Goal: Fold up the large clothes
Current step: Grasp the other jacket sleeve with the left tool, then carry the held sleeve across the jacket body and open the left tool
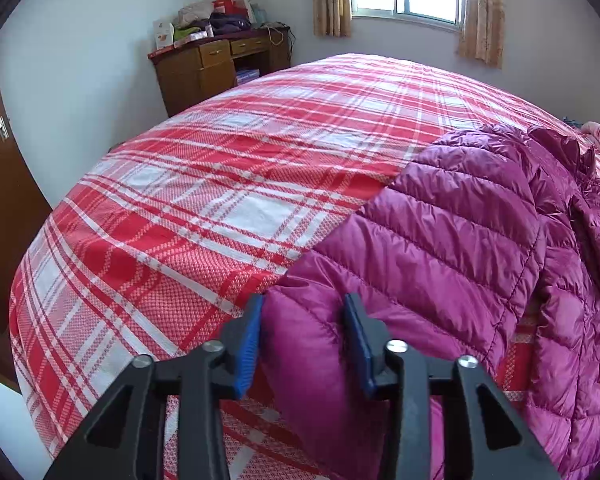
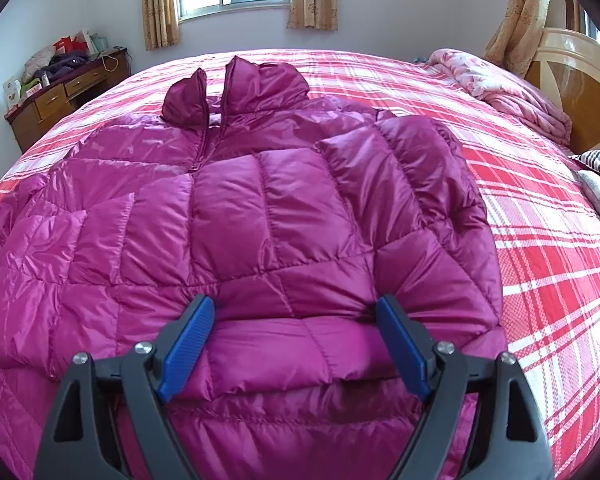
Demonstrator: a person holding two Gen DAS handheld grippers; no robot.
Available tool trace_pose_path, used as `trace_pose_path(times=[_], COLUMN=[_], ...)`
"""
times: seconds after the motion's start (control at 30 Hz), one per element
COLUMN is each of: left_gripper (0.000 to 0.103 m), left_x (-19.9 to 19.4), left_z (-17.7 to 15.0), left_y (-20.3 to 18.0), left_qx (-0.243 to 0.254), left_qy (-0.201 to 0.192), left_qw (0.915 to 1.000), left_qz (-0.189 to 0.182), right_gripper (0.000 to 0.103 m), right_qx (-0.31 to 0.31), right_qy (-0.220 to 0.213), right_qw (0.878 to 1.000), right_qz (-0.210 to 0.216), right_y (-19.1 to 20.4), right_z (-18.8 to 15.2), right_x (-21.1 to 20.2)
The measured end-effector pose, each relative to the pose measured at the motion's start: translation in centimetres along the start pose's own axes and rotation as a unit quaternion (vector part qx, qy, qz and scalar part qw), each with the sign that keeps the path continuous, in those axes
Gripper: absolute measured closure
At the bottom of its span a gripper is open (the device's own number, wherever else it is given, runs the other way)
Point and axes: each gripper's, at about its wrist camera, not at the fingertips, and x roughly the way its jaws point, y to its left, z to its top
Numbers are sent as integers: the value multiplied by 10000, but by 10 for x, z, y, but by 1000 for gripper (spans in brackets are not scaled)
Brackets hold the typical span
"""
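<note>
A magenta quilted down jacket [image 2: 260, 208] lies front up on a red and white plaid bed [image 2: 540, 240], collar toward the window. Its right sleeve is folded across the chest. In the left wrist view the jacket [image 1: 480, 232] fills the right side, and its left sleeve runs down toward me. My left gripper [image 1: 303, 312] is partly open with the sleeve's cuff end between its blue pads, not squeezed. My right gripper [image 2: 294, 312] is wide open over the jacket's lower front, with a puffed fold of the hem between its fingers [image 2: 188, 344].
A wooden desk [image 1: 216, 68] piled with clothes and boxes stands against the far wall left of the bed. A pink floral quilt [image 2: 500, 88] and a headboard [image 2: 572, 88] lie at the bed's right end. A brown door [image 1: 0, 184] is at far left.
</note>
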Motion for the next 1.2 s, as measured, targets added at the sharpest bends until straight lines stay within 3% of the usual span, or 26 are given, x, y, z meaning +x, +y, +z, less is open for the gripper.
trace_pose_path(times=[0.1,0.17,0.33,0.63,0.8,1.2], left_gripper=[87,89,90,91,92,92], left_x=[-7,-13,-32,-57,-75,-125], left_z=[7,15,45,90,110,133], left_y=[-1,-5,-12,-26,-56,-144], left_qx=[99,227,422,558,887,1582], left_qy=[-131,-309,-756,-1196,-1520,-2032], left_qw=[9999,9992,9962,9913,9844,9639], left_qz=[-4,85,103,38,-42,-672], right_gripper=[17,17,17,17,17,14], right_qx=[5,8,6,11,30,86], right_qy=[-3,-5,-4,-10,-31,-53], right_qw=[10000,10000,10000,10000,10000,9999], right_qz=[-5,0,-5,-3,5,84], right_y=[0,0,0,-1,-1,-2], right_z=[0,0,0,0,1,2], right_x=[0,0,0,-1,-1,-3])
